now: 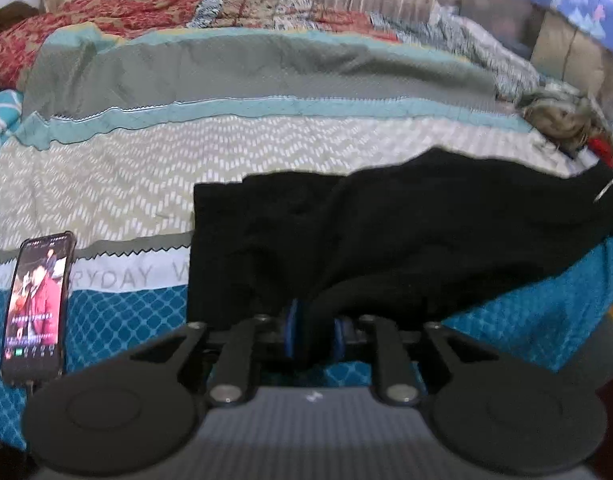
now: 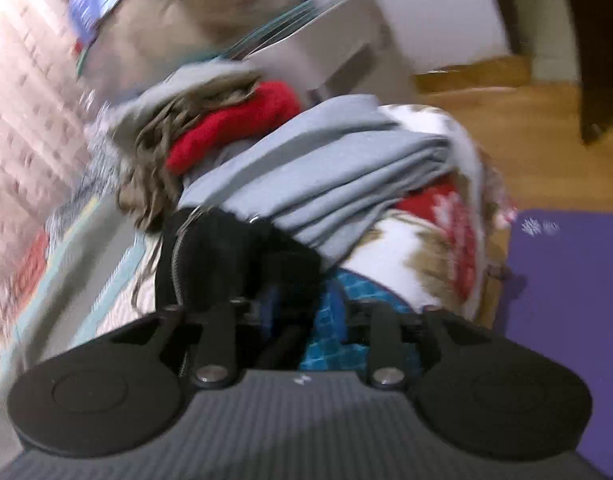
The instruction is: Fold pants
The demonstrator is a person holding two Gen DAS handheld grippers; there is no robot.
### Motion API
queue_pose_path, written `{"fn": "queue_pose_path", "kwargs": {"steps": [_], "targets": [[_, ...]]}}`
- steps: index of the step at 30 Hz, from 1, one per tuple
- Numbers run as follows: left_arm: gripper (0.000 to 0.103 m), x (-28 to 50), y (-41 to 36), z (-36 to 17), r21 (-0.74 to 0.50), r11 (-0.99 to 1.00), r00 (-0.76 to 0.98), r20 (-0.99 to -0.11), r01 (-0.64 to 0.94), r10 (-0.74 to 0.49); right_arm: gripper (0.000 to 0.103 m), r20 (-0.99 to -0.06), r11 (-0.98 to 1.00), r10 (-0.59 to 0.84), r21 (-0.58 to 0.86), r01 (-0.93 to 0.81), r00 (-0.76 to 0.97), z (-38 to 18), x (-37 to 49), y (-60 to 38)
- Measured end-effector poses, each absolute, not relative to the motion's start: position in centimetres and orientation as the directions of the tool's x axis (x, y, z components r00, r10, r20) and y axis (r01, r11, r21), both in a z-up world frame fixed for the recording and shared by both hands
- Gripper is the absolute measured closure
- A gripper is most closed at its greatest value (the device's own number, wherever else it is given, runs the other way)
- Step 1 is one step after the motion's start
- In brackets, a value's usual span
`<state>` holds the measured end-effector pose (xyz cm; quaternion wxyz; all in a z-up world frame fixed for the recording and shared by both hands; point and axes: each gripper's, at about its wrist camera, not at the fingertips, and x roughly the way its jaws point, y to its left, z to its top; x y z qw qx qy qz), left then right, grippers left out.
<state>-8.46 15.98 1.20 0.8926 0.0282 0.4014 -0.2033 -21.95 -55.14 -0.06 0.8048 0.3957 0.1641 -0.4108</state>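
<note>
Two wrist views look out over a bed covered in patterned quilts. In the left view, black fabric pants (image 1: 386,236) lie spread across the near part of the bed (image 1: 146,168), over a teal diamond-print cover and a pale zigzag-print strip. The left gripper (image 1: 314,332) sits at the near edge of the pants, and a thick fold of the black cloth runs between its blue-padded fingers (image 1: 292,322), which stand a little apart with the fold filling the gap; whether the pads truly pinch it is hard to judge, as black cloth and black metal blur together. A black smartphone with a lit screen (image 1: 36,308) lies on the cover to the left, its lower end cut off behind the gripper body.

The right view is tilted and smeared by motion. The right gripper (image 2: 302,312) has its fingers apart; a bunched end of the pants (image 2: 226,252), with a zipper line showing, lies against the left-hand finger, while the right-hand one stands over bare teal cover. Just beyond sits a stack of folded grey cloth (image 2: 326,168) on a white, red and tan blanket (image 2: 426,232), with a red garment (image 2: 234,124) behind. A purple mat (image 2: 566,280) and wooden floor (image 2: 506,120) show at right.
</note>
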Motion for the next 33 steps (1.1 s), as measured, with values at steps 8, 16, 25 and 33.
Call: {"fn": "queue_pose_path", "kwargs": {"steps": [8, 16, 25, 33], "targets": [[0.059, -9.9, 21.4, 5.8, -0.350, 0.888, 0.665, -0.591, 0.299, -0.457, 0.065, -0.487, 0.565, -0.468, 0.478, 0.673, 0.738, 3.2, -19.8, -50.0], [0.048, -6.3, 25.7, 4.1, -0.515, 0.856, 0.699, -0.594, 0.051, -0.399, 0.065, -0.545, 0.799, -0.055, 0.479, 0.364, 0.837, 2.2, -13.5, -37.7], [0.029, -2.7, 23.2, -3.3, -0.597, 0.799, 0.594, -0.667, -0.065, -0.450, 0.066, -0.627, 0.891, 0.323, 0.454, -0.004, 0.709, 0.3, -9.0, -23.6], [0.039, -4.6, 17.5, -4.3, -0.176, 0.981, 0.678, -0.712, 0.084, -0.185, 0.065, -0.697, 0.923, 0.353, 0.369, -0.110, 0.625, 0.6, -6.9, -20.5]]}}
